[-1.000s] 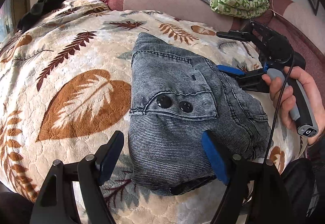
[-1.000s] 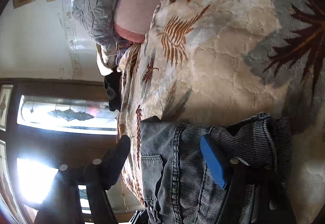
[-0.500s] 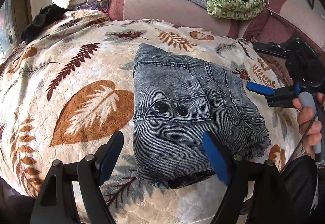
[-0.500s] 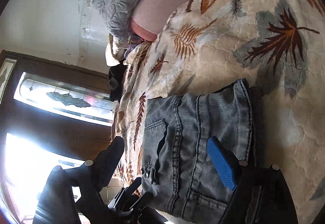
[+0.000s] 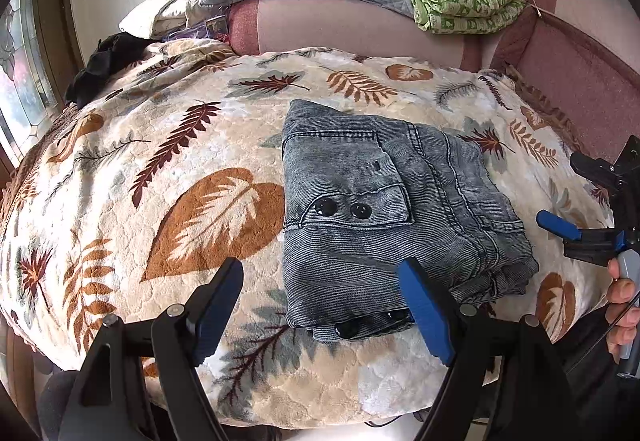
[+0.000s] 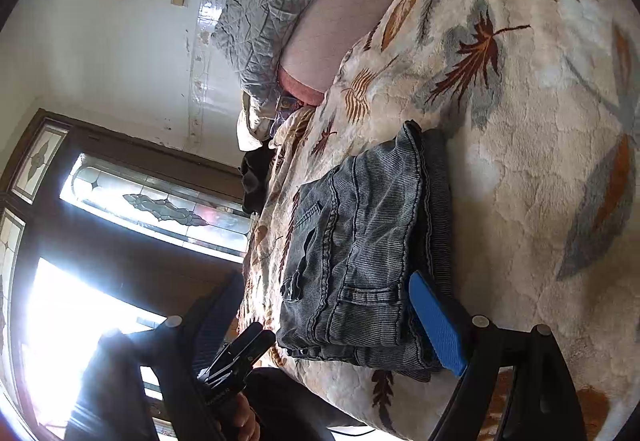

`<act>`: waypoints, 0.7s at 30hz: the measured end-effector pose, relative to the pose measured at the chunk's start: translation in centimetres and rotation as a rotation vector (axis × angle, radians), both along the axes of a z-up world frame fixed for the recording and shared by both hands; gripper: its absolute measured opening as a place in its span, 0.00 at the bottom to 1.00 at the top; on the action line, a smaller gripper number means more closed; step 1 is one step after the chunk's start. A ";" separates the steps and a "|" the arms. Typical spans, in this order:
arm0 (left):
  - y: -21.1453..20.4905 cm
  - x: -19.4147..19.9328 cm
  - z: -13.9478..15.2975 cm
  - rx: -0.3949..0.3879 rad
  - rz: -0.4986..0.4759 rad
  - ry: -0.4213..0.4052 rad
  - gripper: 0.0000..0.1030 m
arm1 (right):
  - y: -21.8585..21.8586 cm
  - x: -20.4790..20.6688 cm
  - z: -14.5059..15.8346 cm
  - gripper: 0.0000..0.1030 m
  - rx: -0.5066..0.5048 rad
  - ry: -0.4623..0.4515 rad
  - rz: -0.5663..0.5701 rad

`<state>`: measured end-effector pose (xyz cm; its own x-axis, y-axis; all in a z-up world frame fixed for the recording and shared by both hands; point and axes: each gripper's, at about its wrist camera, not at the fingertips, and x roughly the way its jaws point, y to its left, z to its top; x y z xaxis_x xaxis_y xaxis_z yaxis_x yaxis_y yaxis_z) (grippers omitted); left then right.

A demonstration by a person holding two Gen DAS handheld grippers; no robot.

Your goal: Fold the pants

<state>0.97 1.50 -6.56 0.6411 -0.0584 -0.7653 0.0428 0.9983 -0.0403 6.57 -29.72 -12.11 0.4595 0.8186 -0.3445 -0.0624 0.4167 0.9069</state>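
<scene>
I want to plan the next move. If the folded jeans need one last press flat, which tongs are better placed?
Probably left. The left tongs hover open directly over the near edge of the folded jeans. The right tongs stand open off to the side, clear of the cloth.

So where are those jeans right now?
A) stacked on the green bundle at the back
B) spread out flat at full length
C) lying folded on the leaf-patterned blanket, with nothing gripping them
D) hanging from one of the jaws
C: the jeans lie as a compact folded bundle on the leaf-patterned blanket, and the left gripper and the right gripper both stand open and clear of them.
</scene>
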 end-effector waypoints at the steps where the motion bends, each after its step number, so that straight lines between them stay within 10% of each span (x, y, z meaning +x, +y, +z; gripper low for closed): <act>1: 0.1 0.1 0.1 -0.014 -0.004 0.002 0.79 | -0.3 0.0 -0.2 0.84 -0.001 0.009 -0.010; 15: 8.0 9.8 -4.2 -0.510 0.032 0.234 0.78 | 1.3 6.3 -2.2 0.84 -0.196 0.213 0.102; 21: 6.7 11.1 -6.0 -0.576 -0.010 0.266 0.78 | 3.4 7.5 -3.1 0.82 -0.243 0.276 0.152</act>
<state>12.03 8.25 -12.61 0.4308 -0.5131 -0.7424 -0.0338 0.8129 -0.5815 14.07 -26.29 -15.26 0.2021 0.7496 -0.6303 0.0921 0.6262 0.7742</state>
